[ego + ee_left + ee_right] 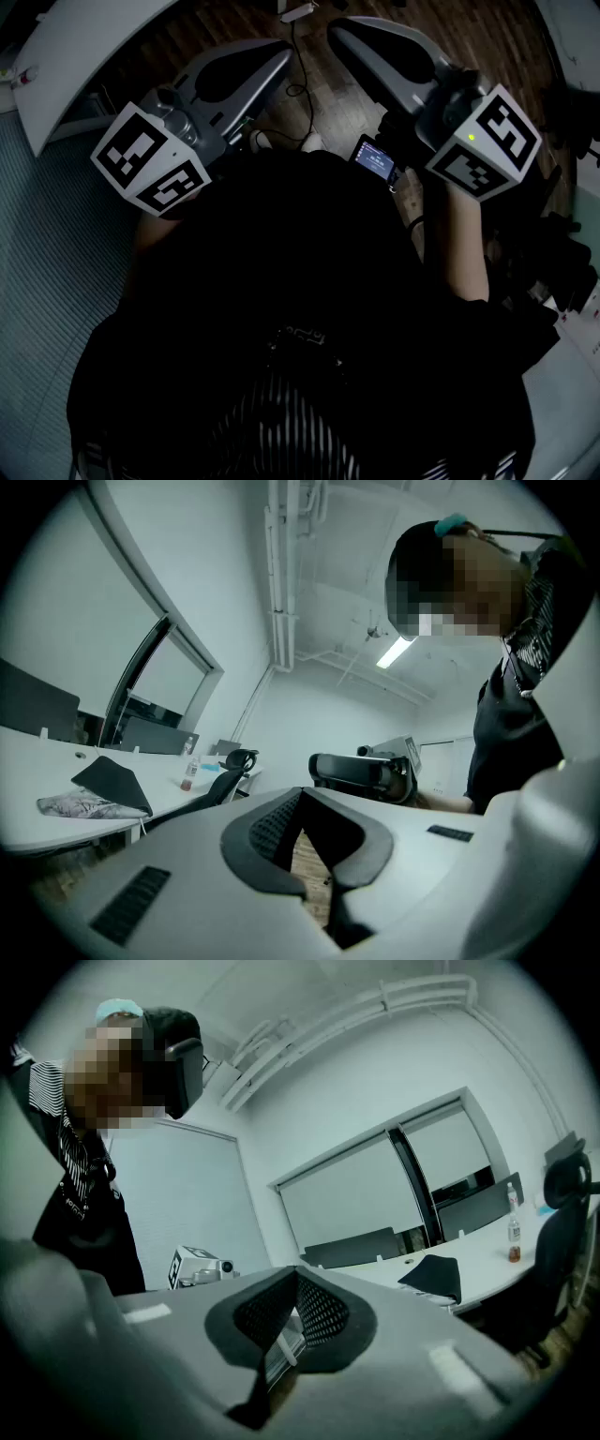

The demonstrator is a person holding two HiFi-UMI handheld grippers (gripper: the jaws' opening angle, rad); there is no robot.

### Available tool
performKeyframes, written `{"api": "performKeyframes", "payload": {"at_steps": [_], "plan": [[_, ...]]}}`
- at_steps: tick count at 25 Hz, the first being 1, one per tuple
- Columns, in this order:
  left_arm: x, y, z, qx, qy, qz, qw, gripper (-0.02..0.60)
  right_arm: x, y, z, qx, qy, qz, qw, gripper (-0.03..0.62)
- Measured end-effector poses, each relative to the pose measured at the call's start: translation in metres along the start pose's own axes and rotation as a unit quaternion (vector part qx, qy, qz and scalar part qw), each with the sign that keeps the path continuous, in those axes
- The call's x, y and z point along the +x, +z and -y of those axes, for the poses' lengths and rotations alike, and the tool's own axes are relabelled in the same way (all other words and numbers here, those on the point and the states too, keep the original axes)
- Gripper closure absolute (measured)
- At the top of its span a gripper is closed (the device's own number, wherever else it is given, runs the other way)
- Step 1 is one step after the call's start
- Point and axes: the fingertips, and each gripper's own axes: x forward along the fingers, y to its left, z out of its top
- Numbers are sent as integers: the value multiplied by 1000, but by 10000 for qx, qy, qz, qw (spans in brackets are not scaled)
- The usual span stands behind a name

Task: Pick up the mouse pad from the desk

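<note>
**Visitor:** Where is the thing to be fetched?

**Onlooker:** The flat black mouse pad point(112, 782) lies on the long white counter point(28, 771) across the room, well apart from both claws. In the left gripper view it rests partly on a crumpled grey-and-white patterned sheet point(75, 806), close to the counter's front edge. I cannot tell if that sheet is cloth or paper.

**Visitor:** Which way does it run?

**Onlooker:** In that view its long axis slants from upper left to lower right. One corner aims toward the back of the counter and the opposite end reaches the front edge. It does not look quite flat, as the near side sits raised over the sheet. A small clear bottle point(190, 772) stands farther along the counter, and a black office chair point(230, 764) is drawn up just beyond it.

**Visitor:** And the person?

**Onlooker:** The person stands in dark clothes over a dark wooden floor point(487, 42), holding both grippers level in front of the torso. The left claw point(302, 794) is closed, its dark ribbed pads meeting at the tips with nothing between them. The right claw point(295, 1277) is likewise pressed together and empty. The head view, looking steeply down, does not take in the mouse pad.
</note>
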Motion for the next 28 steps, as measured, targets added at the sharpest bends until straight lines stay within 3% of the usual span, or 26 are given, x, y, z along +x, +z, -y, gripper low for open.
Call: {"api": "performKeyframes", "payload": {"at_steps": [8, 12, 19, 25, 28], "plan": [[5, -3, 5, 79, 87, 6, 9999, 574, -5, -5, -1, -85, 61, -70, 9999, 591], [18, -2, 13, 21, -40, 45, 10000, 574, -13, -12, 3, -268, 20, -293, 9992, 589], [38, -17, 21, 48, -116, -193, 9997, 574, -30, -20, 17, -113, 90, -84, 9999, 589], [99, -20, 42, 177, -341, -686, 9969, 574, -88, -9, 59, 293, -99, 303, 9991, 589], [136, -25, 49, -102, -602, -840, 9946, 574, -116, -10, 88, 434, -320, 419, 9977, 589]]}}
